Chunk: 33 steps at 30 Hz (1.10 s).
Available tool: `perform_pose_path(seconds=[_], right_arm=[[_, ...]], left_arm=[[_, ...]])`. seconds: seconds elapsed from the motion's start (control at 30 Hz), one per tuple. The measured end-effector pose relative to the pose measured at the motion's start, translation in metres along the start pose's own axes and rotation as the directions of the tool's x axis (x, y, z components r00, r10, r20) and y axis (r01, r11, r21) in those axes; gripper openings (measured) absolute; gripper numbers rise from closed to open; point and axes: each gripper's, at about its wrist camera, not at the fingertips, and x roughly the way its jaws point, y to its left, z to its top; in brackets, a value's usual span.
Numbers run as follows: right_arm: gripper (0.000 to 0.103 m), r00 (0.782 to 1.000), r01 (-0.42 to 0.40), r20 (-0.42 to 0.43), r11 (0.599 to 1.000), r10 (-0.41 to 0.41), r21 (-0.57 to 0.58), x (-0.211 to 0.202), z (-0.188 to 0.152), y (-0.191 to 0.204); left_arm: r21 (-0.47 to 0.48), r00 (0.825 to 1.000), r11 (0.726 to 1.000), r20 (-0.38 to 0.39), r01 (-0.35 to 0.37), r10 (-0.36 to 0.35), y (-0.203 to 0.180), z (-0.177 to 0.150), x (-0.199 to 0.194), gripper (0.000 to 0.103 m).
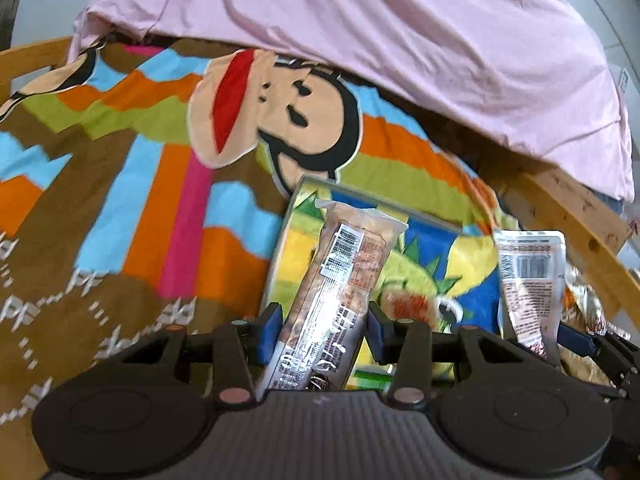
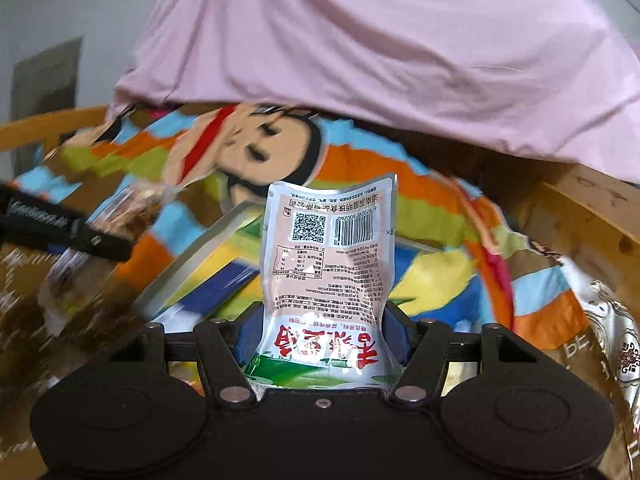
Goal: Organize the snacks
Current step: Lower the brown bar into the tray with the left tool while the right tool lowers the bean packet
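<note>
My left gripper is shut on a long brown snack packet with white barcode labels, which sticks up between the blue pads. My right gripper is shut on a pale pink pouch with a QR code, a barcode and red lettering. Both packets hang above a flat tin with a metal rim and a bright cartoon print. In the left wrist view the pink pouch shows at the right. In the right wrist view the left gripper's finger and its blurred packet sit at the left.
The tin lies on a striped cloth with a cartoon face. A pink sheet covers the far side. A wooden rail curves round the right edge. A shiny silver patterned packet lies at the right.
</note>
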Motion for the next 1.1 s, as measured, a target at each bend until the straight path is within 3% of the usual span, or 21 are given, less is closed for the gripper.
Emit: perform_pose_path(seconds=[0.17,0.3,0.57,0.93,1.1], right_arm=[[0.064,1.000,0.014,-0.002,0.980,-0.014,0.198,0.036,-0.001,-0.039],[0.064,0.999,0.032,-0.013,0.976,-0.030,0.217,0.056,-0.003,-0.051],[0.065,0.998,0.023,-0.063,0.948,-0.004,0.318,0.079,-0.007,-0.074],[0.065,0.983,0.034,-0.182,0.950,0.025,0.309,0.107,-0.023,-0.063],[0.065,0.974,0.048,-0.225,0.952,0.022,0.302,0.112,-0.027,-0.062]], left_arm=[[-0.051,0.999,0.998,0.005,0.042,-0.042,-0.015,0.016,0.038,0.048],[-0.089,0.997,0.993,0.012,0.073,-0.073,-0.030,0.029,0.069,0.048],[-0.099,0.998,0.994,-0.030,0.055,-0.058,-0.054,0.028,0.121,0.048],[-0.037,0.998,0.999,-0.058,-0.016,0.014,-0.068,0.011,0.143,0.048],[-0.012,0.998,1.000,-0.058,-0.004,0.004,-0.072,0.004,0.142,0.047]])
